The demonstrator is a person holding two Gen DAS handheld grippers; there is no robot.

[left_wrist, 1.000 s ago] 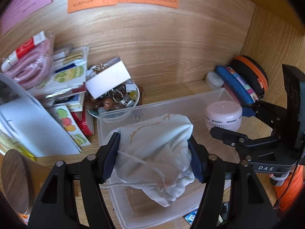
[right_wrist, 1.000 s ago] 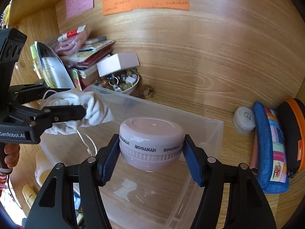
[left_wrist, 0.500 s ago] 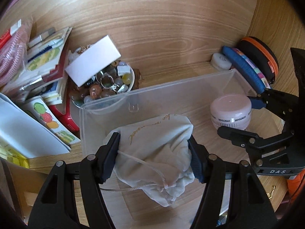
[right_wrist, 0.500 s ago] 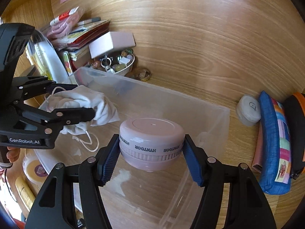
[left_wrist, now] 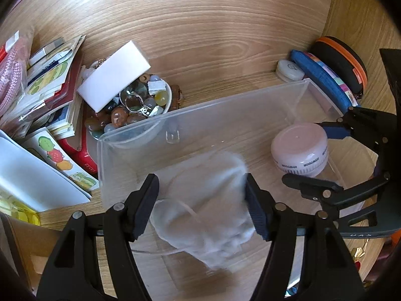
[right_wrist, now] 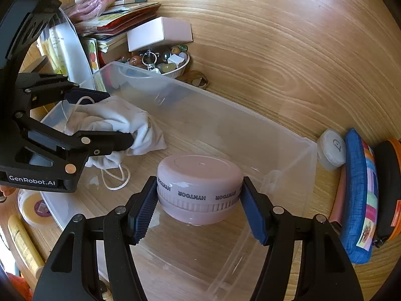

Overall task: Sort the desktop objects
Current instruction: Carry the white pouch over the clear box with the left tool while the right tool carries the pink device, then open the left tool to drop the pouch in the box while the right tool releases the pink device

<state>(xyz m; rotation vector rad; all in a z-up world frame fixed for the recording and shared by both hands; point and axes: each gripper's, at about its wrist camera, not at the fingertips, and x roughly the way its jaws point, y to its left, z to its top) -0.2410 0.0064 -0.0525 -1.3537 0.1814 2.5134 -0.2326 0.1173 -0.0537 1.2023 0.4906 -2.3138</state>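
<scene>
A clear plastic bin (left_wrist: 213, 107) (right_wrist: 288, 160) lies on the wooden desk. My left gripper (left_wrist: 201, 208) has opened; the white drawstring pouch (left_wrist: 205, 200) is blurred between its jaws and is dropping or resting on the bin floor. In the right wrist view the pouch (right_wrist: 117, 123) lies on the bin floor beside the left gripper (right_wrist: 114, 118). My right gripper (right_wrist: 199, 205) is shut on a pink round HYNTOOR jar (right_wrist: 200, 188), low inside the bin at its right end. The jar also shows in the left wrist view (left_wrist: 299, 148).
A bowl of stones and rings (left_wrist: 132, 107) with a white box (left_wrist: 114, 82) on it stands behind the bin. Books and sticker sheets (left_wrist: 47, 87) pile up at left. A white round case (right_wrist: 330, 148), blue pouch (right_wrist: 358, 195) and black-orange case (right_wrist: 388, 188) stand at right.
Both grippers have moved down into the bin. The left jaws have spread and let go of the pouch, which has sunk. The right gripper still holds the jar, now lower.
</scene>
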